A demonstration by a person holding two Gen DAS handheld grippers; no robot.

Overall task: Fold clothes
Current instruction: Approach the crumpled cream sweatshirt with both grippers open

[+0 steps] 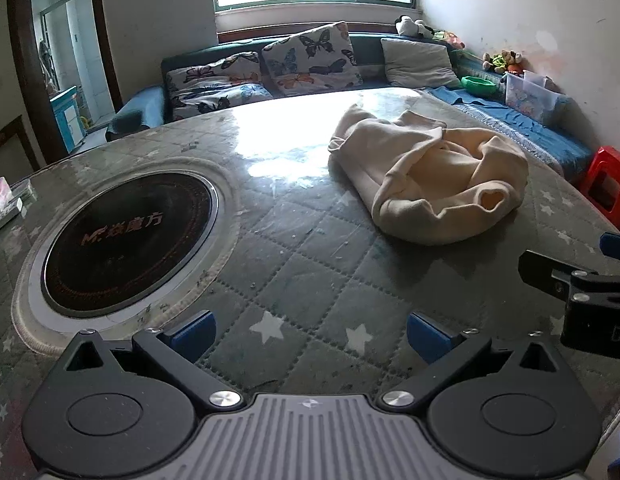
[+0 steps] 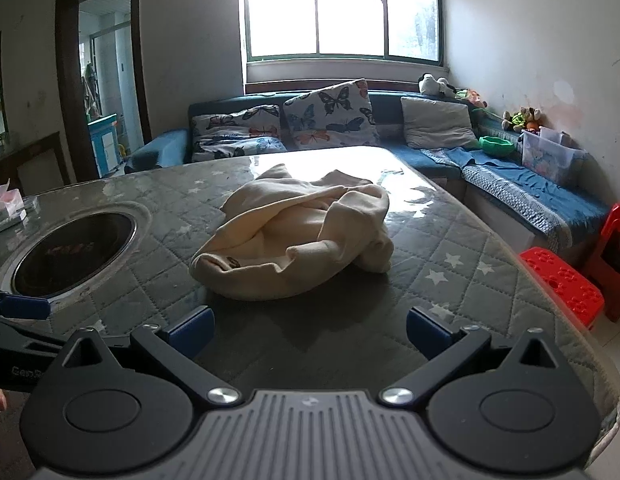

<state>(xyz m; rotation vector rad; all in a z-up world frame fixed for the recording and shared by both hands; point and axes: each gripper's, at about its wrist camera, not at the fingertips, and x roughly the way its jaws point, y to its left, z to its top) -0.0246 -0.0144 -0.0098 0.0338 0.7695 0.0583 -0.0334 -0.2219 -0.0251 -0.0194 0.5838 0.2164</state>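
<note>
The cream sweatshirt (image 2: 294, 236), crumpled mid-table, looks soft and light; both the left gripper (image 1: 310, 336) and right gripper (image 2: 310, 332), spread empty, should pinch its near hem.

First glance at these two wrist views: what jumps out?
A crumpled cream fleece garment lies in a heap on the grey star-quilted table, unfolded. To its left a round black induction cooktop is set into the tabletop. Both the left gripper and the right gripper are open, short of the cloth, touching nothing.
</note>
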